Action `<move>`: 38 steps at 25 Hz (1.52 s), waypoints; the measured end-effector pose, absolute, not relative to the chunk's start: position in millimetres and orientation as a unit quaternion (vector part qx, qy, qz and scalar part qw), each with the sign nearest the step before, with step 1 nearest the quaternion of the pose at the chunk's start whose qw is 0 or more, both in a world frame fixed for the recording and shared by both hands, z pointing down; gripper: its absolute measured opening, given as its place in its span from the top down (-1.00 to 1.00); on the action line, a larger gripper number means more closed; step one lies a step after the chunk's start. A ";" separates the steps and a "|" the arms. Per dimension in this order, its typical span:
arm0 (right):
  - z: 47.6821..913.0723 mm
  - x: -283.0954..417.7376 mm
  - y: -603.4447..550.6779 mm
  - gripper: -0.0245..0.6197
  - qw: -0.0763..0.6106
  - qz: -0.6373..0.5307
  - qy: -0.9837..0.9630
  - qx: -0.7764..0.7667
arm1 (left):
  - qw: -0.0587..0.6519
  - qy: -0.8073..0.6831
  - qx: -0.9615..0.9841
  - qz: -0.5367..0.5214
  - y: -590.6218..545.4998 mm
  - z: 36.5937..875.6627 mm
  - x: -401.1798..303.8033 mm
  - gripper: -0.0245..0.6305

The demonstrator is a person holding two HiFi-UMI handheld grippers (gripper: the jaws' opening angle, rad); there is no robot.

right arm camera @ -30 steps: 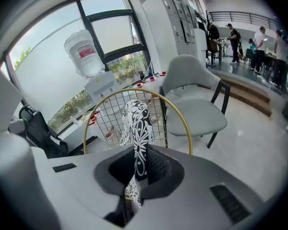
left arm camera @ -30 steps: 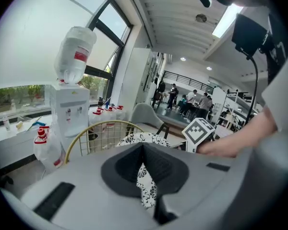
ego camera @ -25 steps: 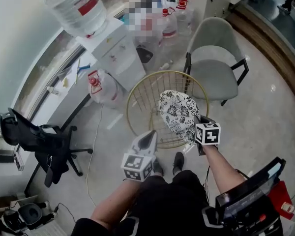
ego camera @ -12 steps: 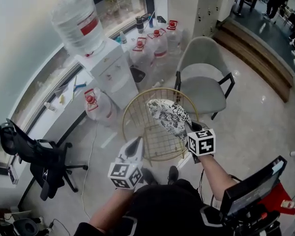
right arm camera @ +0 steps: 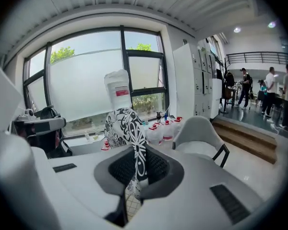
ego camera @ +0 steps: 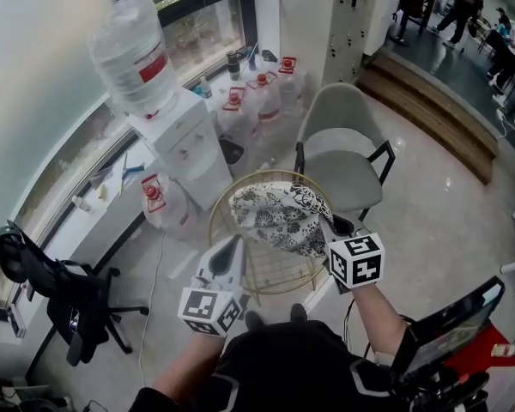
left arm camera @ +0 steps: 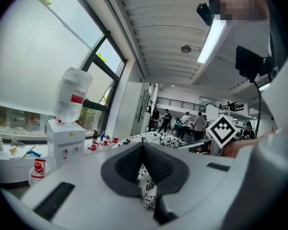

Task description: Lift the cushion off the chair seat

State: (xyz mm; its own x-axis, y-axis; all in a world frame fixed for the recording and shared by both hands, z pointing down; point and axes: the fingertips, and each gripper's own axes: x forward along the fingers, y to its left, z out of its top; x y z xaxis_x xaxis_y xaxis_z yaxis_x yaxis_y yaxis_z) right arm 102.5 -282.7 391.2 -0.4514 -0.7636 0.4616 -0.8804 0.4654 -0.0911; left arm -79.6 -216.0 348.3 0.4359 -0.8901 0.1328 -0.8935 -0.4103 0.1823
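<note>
**Cushion clear of seat, gripped at both edges**

Far left, a water dispenser (ego camera: 178, 144) stands by the window and plays no part in the work. The left gripper (left arm camera: 145, 169) has its fingers clenched on the cushion's near-left edge, with patterned fabric pinched between the pads. The cushion (ego camera: 279, 217) hangs in the air between the two grippers, above the gold wire chair (ego camera: 279, 275) and apart from its seat, which shows bare. The right gripper (right arm camera: 140, 164) has its fingers closed tight on a fold of the opposite edge. A grip on each side appears meant to keep the soft cushion spread, not dangling from one corner. In my judgement the lift is essentially accomplished.
</note>
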 end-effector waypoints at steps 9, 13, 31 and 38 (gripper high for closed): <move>340.6 103.9 -263.7 0.85 0.135 0.108 -0.840 0.515 | 0.101 -0.538 0.837 -0.004 -206.6 327.9 -93.7 0.90; 323.4 105.1 -261.5 0.85 0.115 0.094 -0.840 0.522 | 0.099 -0.532 0.841 -0.016 -205.3 317.6 -93.5 0.90; 288.5 103.2 -251.3 0.85 0.038 0.071 -0.847 0.525 | 0.046 -0.535 0.844 -0.018 -200.3 290.2 -92.5 0.90; 289.4 104.9 -252.1 0.85 0.029 0.080 -0.847 0.524 | 0.049 -0.543 0.838 -0.015 -198.6 290.4 -96.1 0.90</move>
